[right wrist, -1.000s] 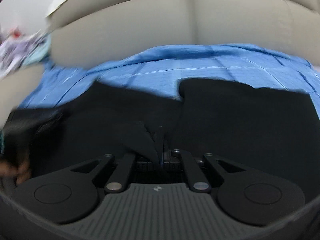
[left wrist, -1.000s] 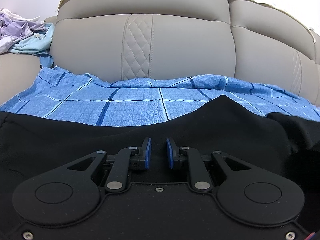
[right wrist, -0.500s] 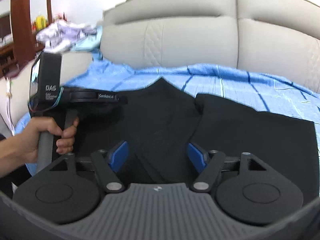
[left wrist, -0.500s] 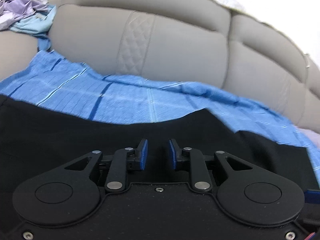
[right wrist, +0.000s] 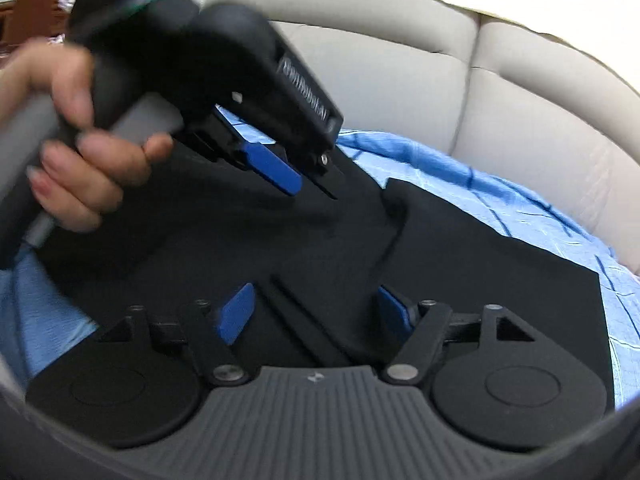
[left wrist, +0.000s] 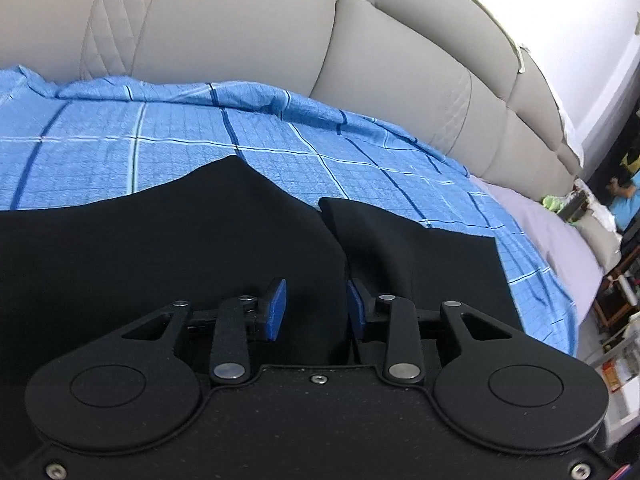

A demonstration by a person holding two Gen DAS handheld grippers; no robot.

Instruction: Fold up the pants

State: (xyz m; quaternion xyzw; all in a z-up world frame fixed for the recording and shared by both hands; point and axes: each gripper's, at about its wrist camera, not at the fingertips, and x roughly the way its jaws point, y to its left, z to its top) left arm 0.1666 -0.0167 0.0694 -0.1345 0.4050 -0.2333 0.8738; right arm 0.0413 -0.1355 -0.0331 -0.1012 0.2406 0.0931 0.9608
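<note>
Black pants lie spread on a blue checked sheet over a sofa seat; they also show in the right wrist view. A fold ridge runs between the two black layers. My left gripper is open just above the pants, its blue pads apart with nothing between them. It also shows in the right wrist view, held in a hand and angled down at the pants. My right gripper is wide open over the near part of the pants, holding nothing.
The grey sofa backrest rises behind the sheet. A lilac cloth and cluttered shelves lie at the right. The hand holding the left gripper is at the left of the right wrist view.
My right gripper let go of the pants fabric and opened wide. My left gripper swung right across the pants, came close in front of the right one and opened wider.
</note>
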